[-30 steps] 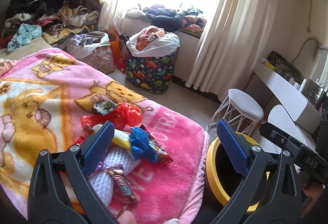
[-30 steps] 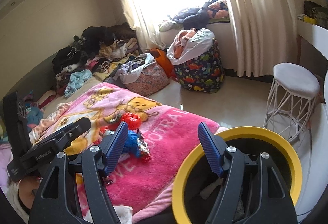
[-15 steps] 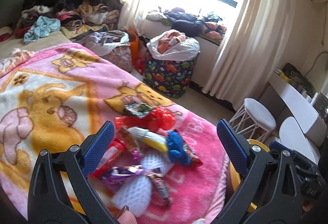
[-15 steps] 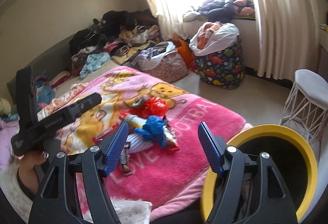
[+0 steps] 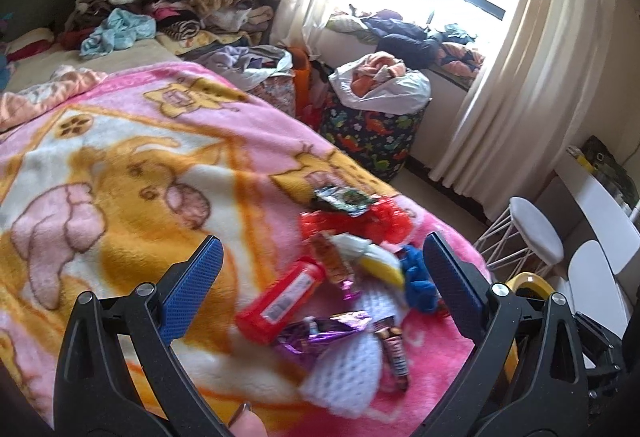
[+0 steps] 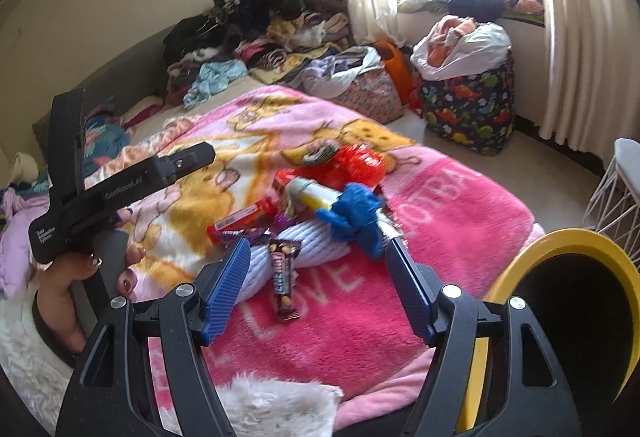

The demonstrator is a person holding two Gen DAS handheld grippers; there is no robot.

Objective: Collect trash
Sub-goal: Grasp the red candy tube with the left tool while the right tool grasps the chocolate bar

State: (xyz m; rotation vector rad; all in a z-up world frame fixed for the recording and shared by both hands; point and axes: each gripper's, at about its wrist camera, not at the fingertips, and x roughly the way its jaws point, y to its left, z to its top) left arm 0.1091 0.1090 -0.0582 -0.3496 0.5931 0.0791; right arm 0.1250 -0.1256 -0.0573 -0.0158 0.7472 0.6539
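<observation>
Both of my grippers have swung in over the trash pile (image 5: 344, 297) on the pink blanket (image 5: 120, 177), so picking can start. My left gripper (image 5: 326, 287) is open and empty; my right gripper (image 6: 320, 285) too, a candy bar (image 6: 283, 277) lying between its fingers. The yellow bin (image 6: 568, 301) waits beside the bed, off right. Wrappers overlap, crowding any single grab

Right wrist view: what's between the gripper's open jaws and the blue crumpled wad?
In the right wrist view, a white knitted cloth and a candy bar wrapper on it lie between the right gripper and the blue wad.
</observation>
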